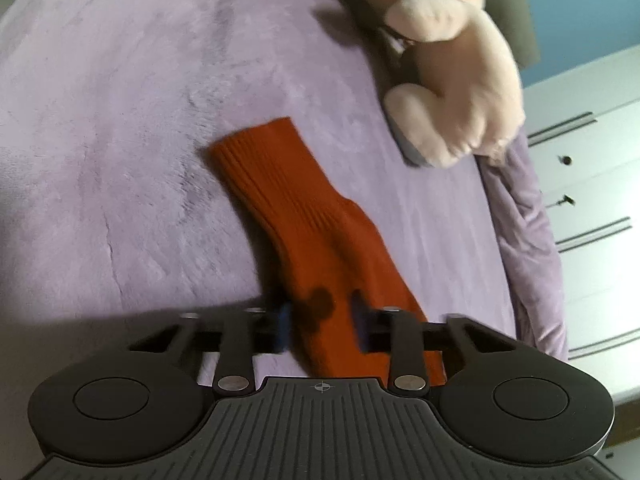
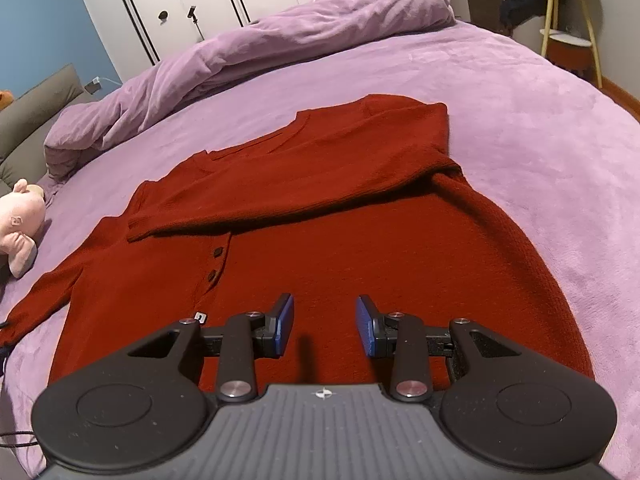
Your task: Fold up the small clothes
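A dark red knit sweater [image 2: 360, 240] with buttons lies flat on the purple bed [image 2: 520, 120]. One sleeve is folded across its chest; the other stretches out to the left. In the left wrist view that outstretched red sleeve [image 1: 288, 184] runs toward me and passes between the fingers of my left gripper [image 1: 322, 324]. The picture is blurred there: the jaws stand apart astride the flat sleeve, one pad at its edge, the other over the cloth. My right gripper [image 2: 325, 328] hovers open over the sweater's lower body with nothing between its blue pads.
A pale doll [image 1: 460, 80] [image 2: 20, 220] lies near the sleeve end at the bed's edge. A bunched purple duvet [image 2: 280, 40] fills the far side. White wardrobe doors [image 1: 592, 200] stand beyond the bed, and a small side table [image 2: 568, 40] is at the far right.
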